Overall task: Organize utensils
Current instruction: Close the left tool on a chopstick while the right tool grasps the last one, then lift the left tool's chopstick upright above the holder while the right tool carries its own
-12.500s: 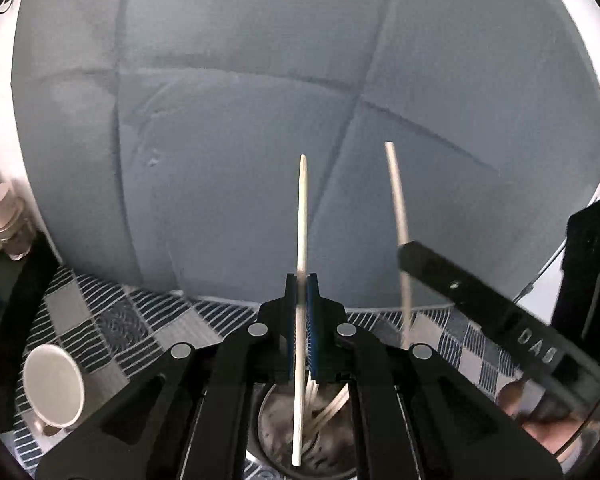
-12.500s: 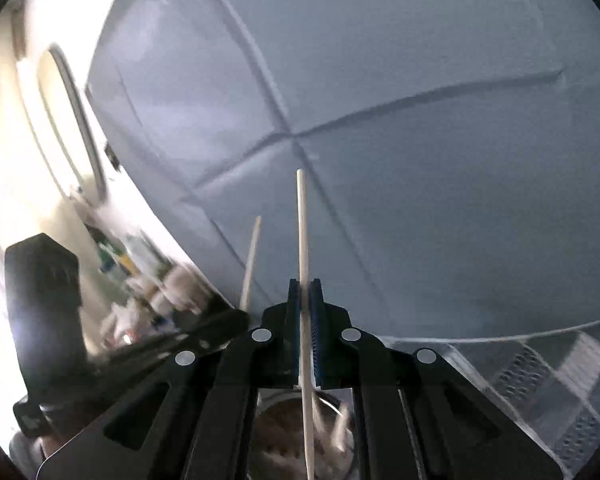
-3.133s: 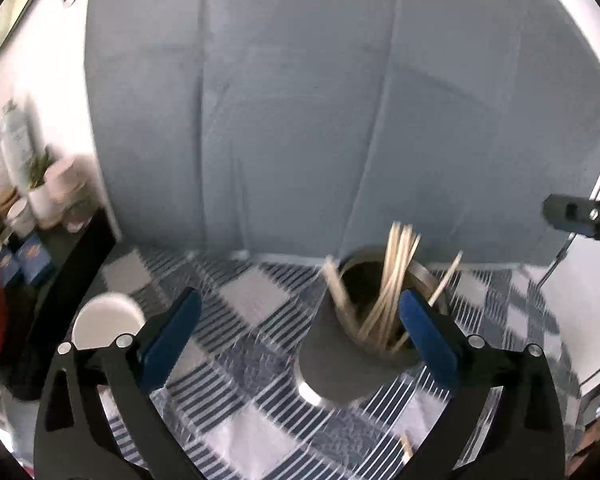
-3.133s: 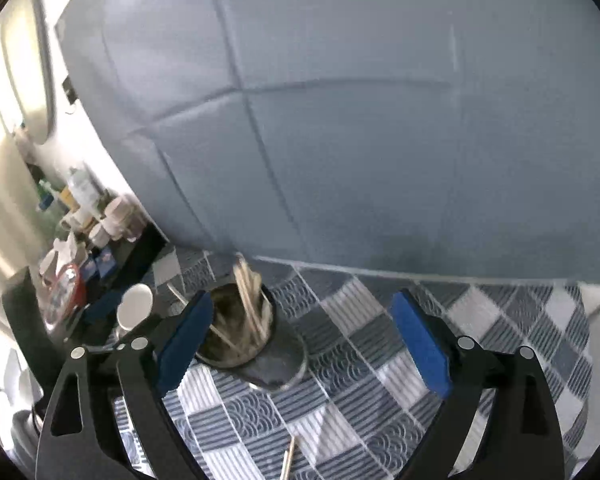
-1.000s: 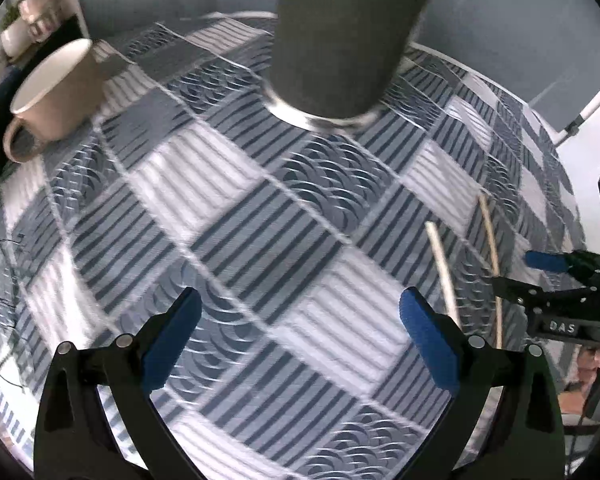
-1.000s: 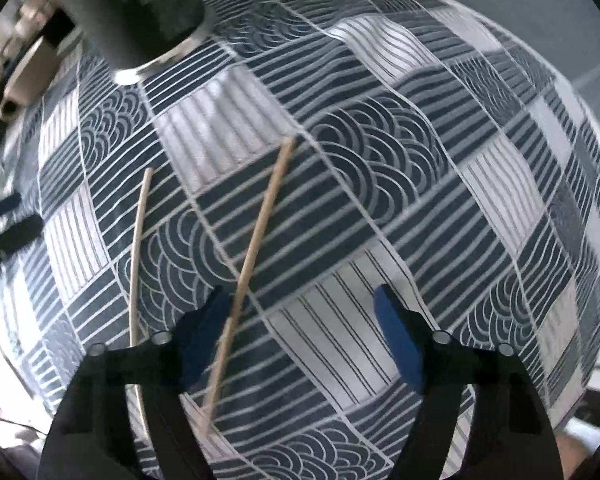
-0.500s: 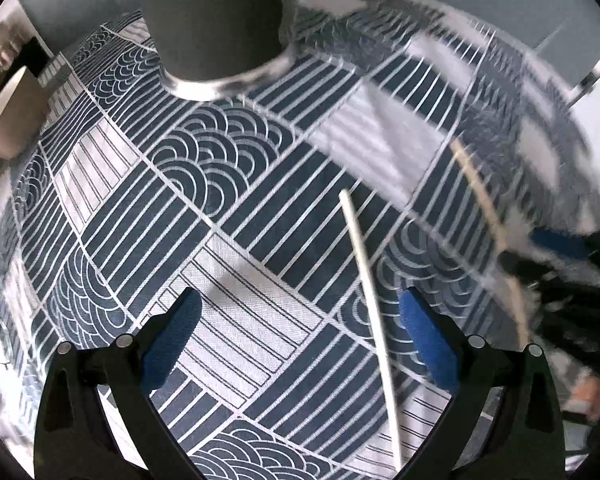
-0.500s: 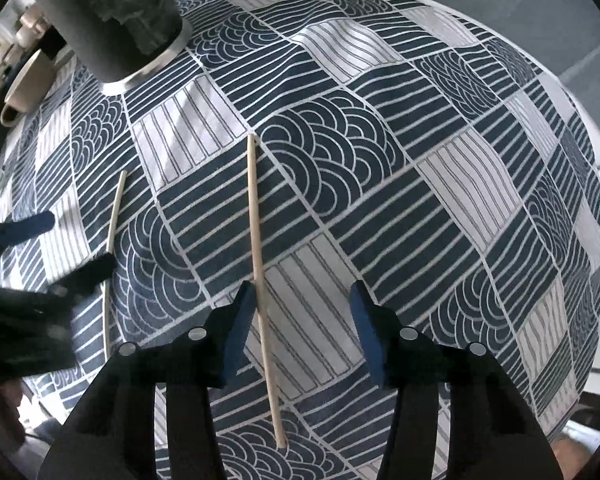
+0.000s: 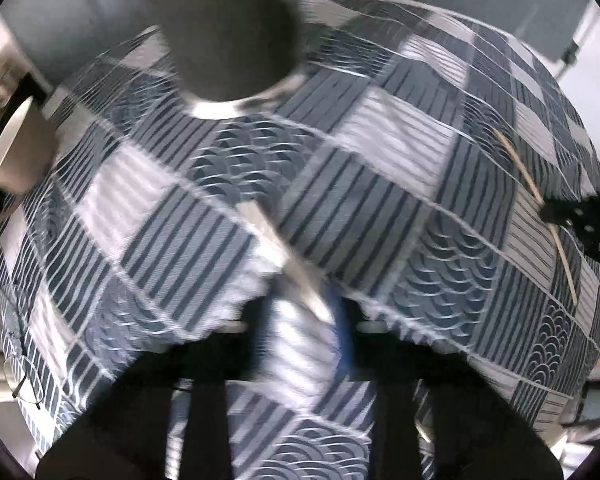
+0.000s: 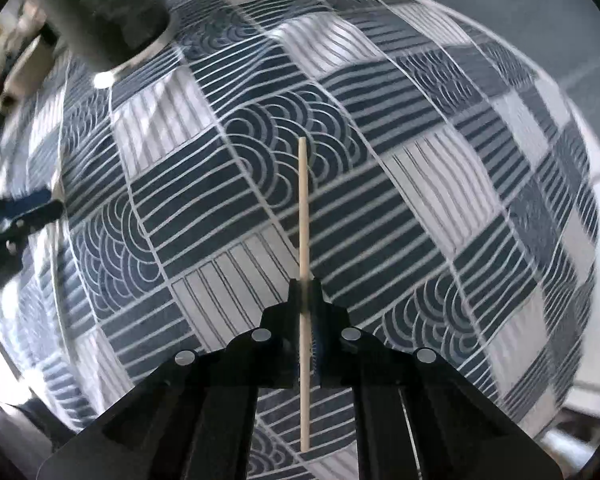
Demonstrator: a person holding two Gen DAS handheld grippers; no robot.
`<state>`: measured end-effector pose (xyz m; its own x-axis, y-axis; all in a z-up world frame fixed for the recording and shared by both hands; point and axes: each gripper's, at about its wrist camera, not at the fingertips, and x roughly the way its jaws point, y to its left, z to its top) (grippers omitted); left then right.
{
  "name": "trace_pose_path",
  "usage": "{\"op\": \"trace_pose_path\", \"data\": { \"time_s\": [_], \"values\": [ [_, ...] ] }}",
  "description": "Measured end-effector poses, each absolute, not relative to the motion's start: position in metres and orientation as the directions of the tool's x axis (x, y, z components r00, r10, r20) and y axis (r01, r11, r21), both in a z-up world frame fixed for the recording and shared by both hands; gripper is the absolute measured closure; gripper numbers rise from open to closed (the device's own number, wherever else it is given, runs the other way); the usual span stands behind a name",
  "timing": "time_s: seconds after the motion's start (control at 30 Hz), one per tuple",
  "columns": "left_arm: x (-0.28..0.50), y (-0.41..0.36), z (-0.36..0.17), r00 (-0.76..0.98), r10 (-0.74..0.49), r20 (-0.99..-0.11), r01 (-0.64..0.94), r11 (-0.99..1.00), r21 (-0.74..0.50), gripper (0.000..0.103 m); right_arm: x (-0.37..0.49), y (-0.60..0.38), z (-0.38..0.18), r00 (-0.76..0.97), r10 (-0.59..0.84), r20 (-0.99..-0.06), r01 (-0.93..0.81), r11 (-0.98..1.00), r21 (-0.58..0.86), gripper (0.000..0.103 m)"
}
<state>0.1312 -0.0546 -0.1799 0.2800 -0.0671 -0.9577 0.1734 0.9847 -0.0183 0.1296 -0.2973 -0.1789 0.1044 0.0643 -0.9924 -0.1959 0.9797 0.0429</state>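
My right tool [image 10: 305, 312] was closed on a wooden chopstick [image 10: 303, 208], the stick pinched between its blue pads and running straight forward along the fingers, its far tip out over a wave-patterned square of the tablecloth [image 10: 420, 152]. The near end of the stick passed back between the black arms of the tool. The grey utensil holder [image 10: 100, 8] stood on the table at the upper left of that view, well away from the chopstick I held.

My left tool [image 9: 306, 320] was blurred with motion. Its pads were close together around a pale chopstick [image 9: 284, 256] that lay slanted across the striped cloth, but I could not tell whether they were actually pressed onto it. The holder stood ahead of it, at the far side of the cloth, and a white mug [image 9: 16, 160] lay toward the left edge.

From the left wrist view, my right tool showed at the right edge, gripping its wooden chopstick. From the right wrist view, my left tool showed at the left edge, low over the cloth.
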Motion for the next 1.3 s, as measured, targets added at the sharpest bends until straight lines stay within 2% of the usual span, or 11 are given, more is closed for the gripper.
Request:
{"op": "trace_pose_path", "data": {
  "time_s": [0.03,0.23,0.33,0.5,0.73,1.03,1.3],
  "values": [
    [0.132,-0.044,-0.179,0.263,-0.075,-0.962,0.155,0.987,-0.035,0.098,0.128,-0.302,-0.179,0.103,0.083,-0.991,-0.172,0.983,0.064,0.098],
    [0.137,-0.001,-0.178,0.194,-0.116,-0.974,0.051,0.993,-0.108,0.099,0.123,-0.322,-0.168,0.092,0.119,-0.989,-0.142,0.984,0.105,0.098],
    [0.134,0.013,-0.165,0.213,-0.139,-0.967,0.029,0.99,-0.136,0.099,0.124,-0.32,-0.155,0.114,0.145,-0.983,-0.154,0.98,0.127,0.098],
    [0.141,0.021,-0.127,0.302,-0.128,-0.945,0.004,0.991,-0.133,0.099,0.134,-0.315,-0.122,0.174,0.176,-0.969,-0.193,0.971,0.141,0.098],
    [0.163,0.032,-0.062,0.446,-0.092,-0.89,-0.007,0.994,-0.107,0.099,0.156,-0.277,-0.043,0.33,0.246,-0.911,-0.258,0.952,0.163,0.098],
    [0.185,0.035,0.014,0.574,-0.128,-0.809,0.009,0.989,-0.15,0.099,0.189,-0.225,0.026,0.461,0.394,-0.795,-0.346,0.905,0.247,0.098],
    [0.208,0.024,0.056,0.654,-0.167,-0.738,0.048,0.983,-0.18,0.099,0.225,-0.192,0.07,0.512,0.471,-0.719,-0.404,0.87,0.283,0.098]
  ]
}}
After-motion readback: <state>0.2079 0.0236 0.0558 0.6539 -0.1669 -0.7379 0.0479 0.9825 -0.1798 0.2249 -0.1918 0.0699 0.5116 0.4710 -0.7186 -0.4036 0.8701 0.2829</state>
